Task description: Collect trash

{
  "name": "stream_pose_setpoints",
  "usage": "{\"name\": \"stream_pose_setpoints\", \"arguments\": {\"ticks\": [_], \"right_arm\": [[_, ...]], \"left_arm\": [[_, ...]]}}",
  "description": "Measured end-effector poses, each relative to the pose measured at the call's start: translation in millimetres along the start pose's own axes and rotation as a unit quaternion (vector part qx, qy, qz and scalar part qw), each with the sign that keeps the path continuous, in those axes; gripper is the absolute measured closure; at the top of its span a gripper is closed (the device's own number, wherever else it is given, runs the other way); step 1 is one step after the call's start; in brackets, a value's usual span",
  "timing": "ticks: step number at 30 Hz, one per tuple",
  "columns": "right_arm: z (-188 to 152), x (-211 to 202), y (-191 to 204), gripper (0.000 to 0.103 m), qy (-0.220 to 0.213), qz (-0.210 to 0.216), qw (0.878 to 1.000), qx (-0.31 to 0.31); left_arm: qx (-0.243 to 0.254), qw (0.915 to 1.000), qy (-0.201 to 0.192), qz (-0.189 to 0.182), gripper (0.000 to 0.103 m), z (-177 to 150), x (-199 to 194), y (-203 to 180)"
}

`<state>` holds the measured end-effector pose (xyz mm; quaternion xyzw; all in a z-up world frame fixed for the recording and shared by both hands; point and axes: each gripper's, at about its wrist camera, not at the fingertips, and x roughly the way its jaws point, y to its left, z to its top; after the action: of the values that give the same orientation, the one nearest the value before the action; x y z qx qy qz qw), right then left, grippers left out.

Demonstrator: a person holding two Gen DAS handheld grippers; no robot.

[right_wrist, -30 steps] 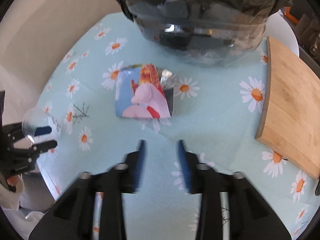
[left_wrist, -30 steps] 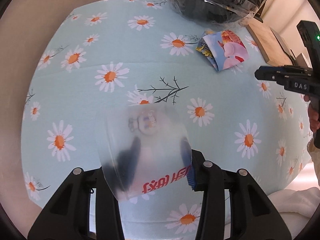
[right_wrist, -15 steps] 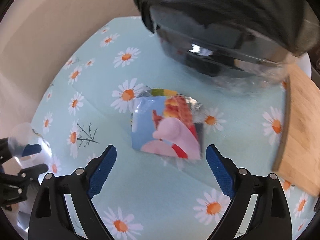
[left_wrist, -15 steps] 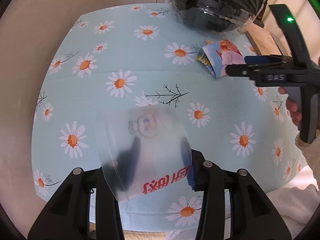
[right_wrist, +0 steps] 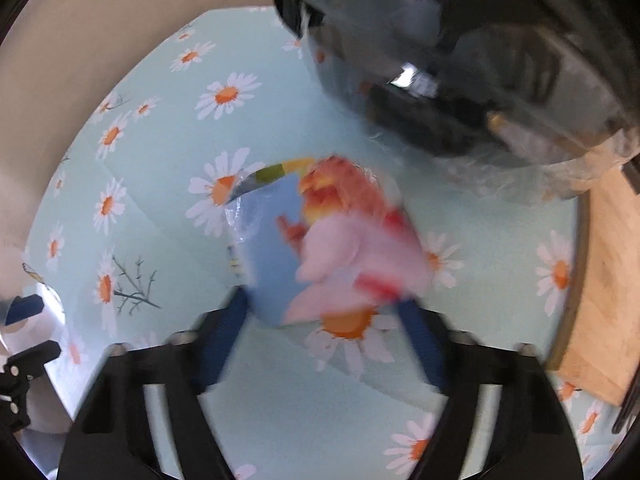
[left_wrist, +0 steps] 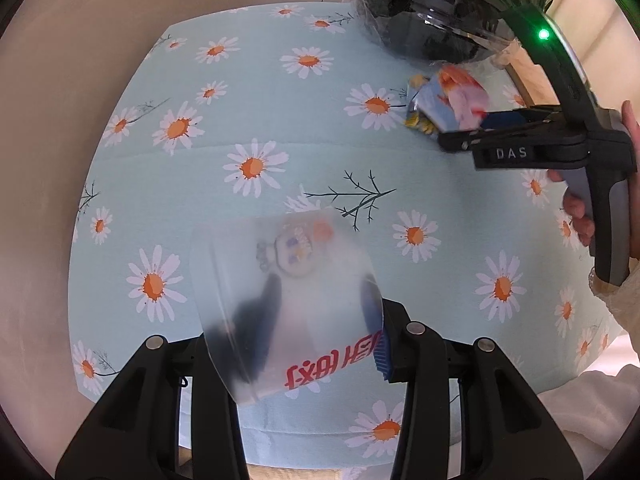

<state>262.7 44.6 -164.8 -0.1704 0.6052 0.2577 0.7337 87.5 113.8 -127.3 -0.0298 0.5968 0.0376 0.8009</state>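
Note:
A frosted plastic cup with red lettering is gripped in my left gripper, which is shut on its sides above the daisy tablecloth. A blue snack wrapper with a pink cartoon figure lies on the cloth near the bin. My right gripper points down over it and its jaws are closing, with the wrapper's near end between the blue pads. That picture is blurred, and I see no firm pinch. In the left wrist view the wrapper and the right gripper show at the upper right.
A clear bin lined with a black bag stands at the table's far side, just beyond the wrapper. A wooden board lies to the right of it. A person's hand holds the right gripper's handle. A pale wall borders the table's left.
My right gripper moved in over the wrapper and came lower; its jaws spread wide, then began closing around it. The left gripper kept still with the cup.

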Motion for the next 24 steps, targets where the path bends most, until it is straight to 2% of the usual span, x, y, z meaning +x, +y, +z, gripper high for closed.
{"name": "stream_pose_setpoints", "arguments": {"ticks": [2,7,9,13,24], "right_arm": [[-1.1,-2.5,-3.1,0.058,0.003,0.02,1.0,0.006],[-11.2,-9.9,-14.4,0.091,0.012,0.047,0.999,0.01],[-16.8,-13.8,-18.1,0.099,0.011,0.048,0.999,0.01],[-29.3,-23.3,-29.1,0.103,0.002,0.048,0.998,0.03],[-57.3,-56.3,-48.6,0.102,-0.033,0.084,0.994,0.066]], "left_arm": [[0.002,1.0,0.001,-0.001,0.061,0.8,0.8,-0.4],[0.011,0.9999,0.002,0.004,0.061,4.7,0.7,-4.8],[0.017,0.9998,0.0,0.006,0.061,6.3,-1.5,-7.4],[0.029,0.9995,-0.004,0.01,0.061,6.4,-8.1,-13.0],[0.049,0.9983,-0.013,0.029,0.061,-4.0,-25.2,-24.5]]}}
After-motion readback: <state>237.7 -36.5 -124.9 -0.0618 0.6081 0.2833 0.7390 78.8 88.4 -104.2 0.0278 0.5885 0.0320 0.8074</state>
